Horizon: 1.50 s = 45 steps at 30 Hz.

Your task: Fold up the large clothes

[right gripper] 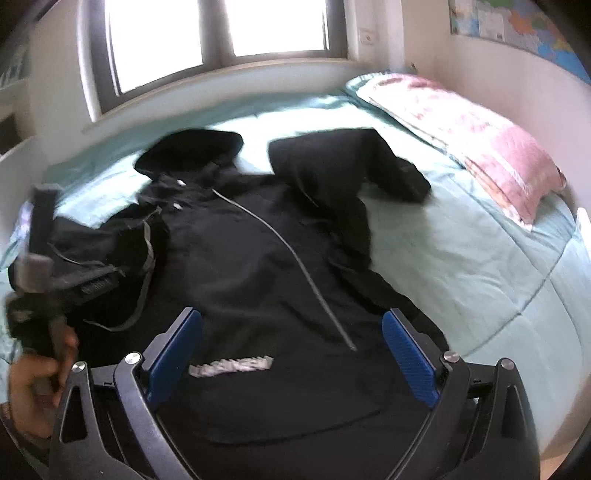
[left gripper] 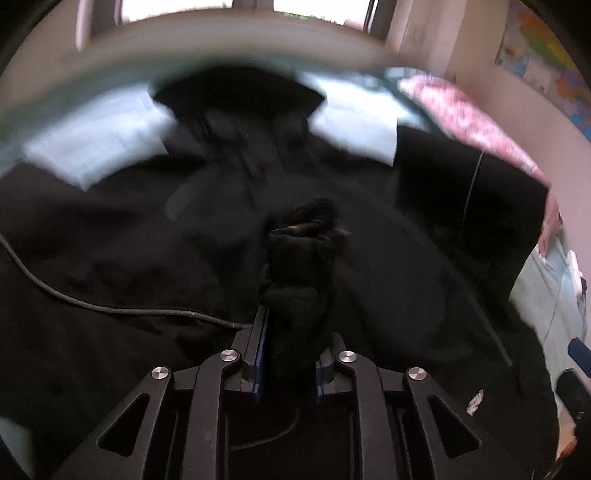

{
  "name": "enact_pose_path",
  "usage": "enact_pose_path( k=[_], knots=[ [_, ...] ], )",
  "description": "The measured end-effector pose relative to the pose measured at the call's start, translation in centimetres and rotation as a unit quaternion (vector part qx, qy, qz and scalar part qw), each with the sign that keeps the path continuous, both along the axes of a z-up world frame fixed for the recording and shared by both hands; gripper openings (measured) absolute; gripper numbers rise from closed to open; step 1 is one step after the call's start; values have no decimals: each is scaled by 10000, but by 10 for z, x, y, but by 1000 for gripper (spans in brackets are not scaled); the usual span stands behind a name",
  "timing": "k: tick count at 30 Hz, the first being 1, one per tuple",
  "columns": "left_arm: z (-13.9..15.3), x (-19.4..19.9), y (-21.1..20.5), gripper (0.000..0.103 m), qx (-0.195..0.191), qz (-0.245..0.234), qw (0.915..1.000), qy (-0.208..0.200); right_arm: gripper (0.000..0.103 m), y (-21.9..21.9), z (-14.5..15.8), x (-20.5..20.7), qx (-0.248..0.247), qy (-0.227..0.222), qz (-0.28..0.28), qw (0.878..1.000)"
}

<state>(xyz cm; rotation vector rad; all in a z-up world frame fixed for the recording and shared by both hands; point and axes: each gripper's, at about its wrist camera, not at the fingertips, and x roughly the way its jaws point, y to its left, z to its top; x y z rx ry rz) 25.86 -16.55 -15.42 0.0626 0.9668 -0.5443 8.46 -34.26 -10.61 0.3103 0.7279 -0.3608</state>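
Note:
A large black hooded jacket (right gripper: 258,258) lies spread face up on the pale green bed (right gripper: 461,258), hood toward the window, one sleeve bent at the right. My left gripper (left gripper: 291,295) is shut on a bunched black cuff of the jacket's sleeve (left gripper: 303,258) and holds it over the jacket's body (left gripper: 110,258). It also shows at the left of the right wrist view (right gripper: 40,258), held in a hand. My right gripper (right gripper: 291,347) is open and empty above the jacket's hem, near a white logo (right gripper: 231,367).
A pink patterned pillow (right gripper: 469,136) lies at the bed's far right by the wall. A window (right gripper: 221,33) with a sill runs behind the bed. A black cable (left gripper: 110,306) trails across the jacket. A map poster (right gripper: 517,22) hangs on the right wall.

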Motion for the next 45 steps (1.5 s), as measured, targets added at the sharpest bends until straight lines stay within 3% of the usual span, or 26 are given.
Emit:
enact_pose_path(
  k=[3, 5, 6, 8, 10, 14, 16, 20, 21, 22, 23, 26, 29, 32, 35, 37, 39, 42, 44, 45],
  knots=[
    [-4, 6, -2, 28, -342, -36, 9991, 261, 99, -12, -7, 1, 183, 128, 48, 9997],
    [2, 10, 10, 50, -868, -120, 9938, 684, 98, -8, -10, 9, 196, 201, 169, 9995],
    [7, 12, 17, 52, -1198, -152, 9886, 898, 98, -6, -11, 14, 197, 260, 259, 9991],
    [23, 7, 32, 55, -2119, -363, 9689, 1223, 98, 0, -10, 26, 292, 322, 493, 9978],
    [42, -6, 48, 63, -2604, -475, 9569, 1191, 98, 8, -7, 42, 463, 326, 841, 9948],
    [80, -25, 84, 65, -2864, -328, 9553, 661, 98, 32, 2, 82, 560, 358, 1405, 9878],
    [93, -31, 104, 66, -2728, -68, 9614, 356, 98, 46, -1, 113, 774, 359, 1726, 9813],
    [108, -38, 144, 66, -2025, 667, 9768, -212, 93, 59, -31, 169, 1621, 598, 1758, 9691],
    [109, -39, 155, 66, -1940, 836, 9770, -279, 79, 62, -40, 182, 1788, 725, 1727, 9659],
    [110, -38, 164, 66, -1921, 956, 9763, -279, 42, 67, -53, 196, 1936, 909, 1745, 9611],
    [109, -36, 172, 66, -1891, 1106, 9754, -256, 37, 71, -57, 202, 1850, 1005, 1718, 9624],
    [106, -29, 179, 66, -1590, 1381, 9769, -365, 33, 69, -39, 192, 1287, 616, 1579, 9771],
    [98, -18, 168, 66, -1239, 1444, 9811, -366, 33, 48, 0, 169, 72, 241, 1031, 9944],
    [82, -5, 146, 66, -1156, 1262, 9852, -130, 33, 13, 28, 149, -1015, 148, 532, 9933],
    [57, 3, 121, 66, -938, 1135, 9890, 139, 33, -17, 35, 141, -1410, 266, 417, 9888],
    [33, 10, 101, 66, -641, 1037, 9920, 324, 33, -23, 23, 145, -1563, 538, 539, 9848],
    [17, 12, 87, 66, -193, 1039, 9941, 227, 33, -21, 3, 152, -1601, 687, 804, 9814],
    [-5, 10, 74, 66, 404, 972, 9944, 72, 33, -5, -49, 168, -1970, 1283, 1122, 9655],
    [-9, 10, 72, 67, 439, 947, 9945, 79, 35, -1, -88, 177, -1981, 1718, 1171, 9579],
    [-8, 10, 72, 67, 464, 949, 9944, 81, 35, 0, -99, 178, -1987, 1667, 1119, 9593]
  ],
)
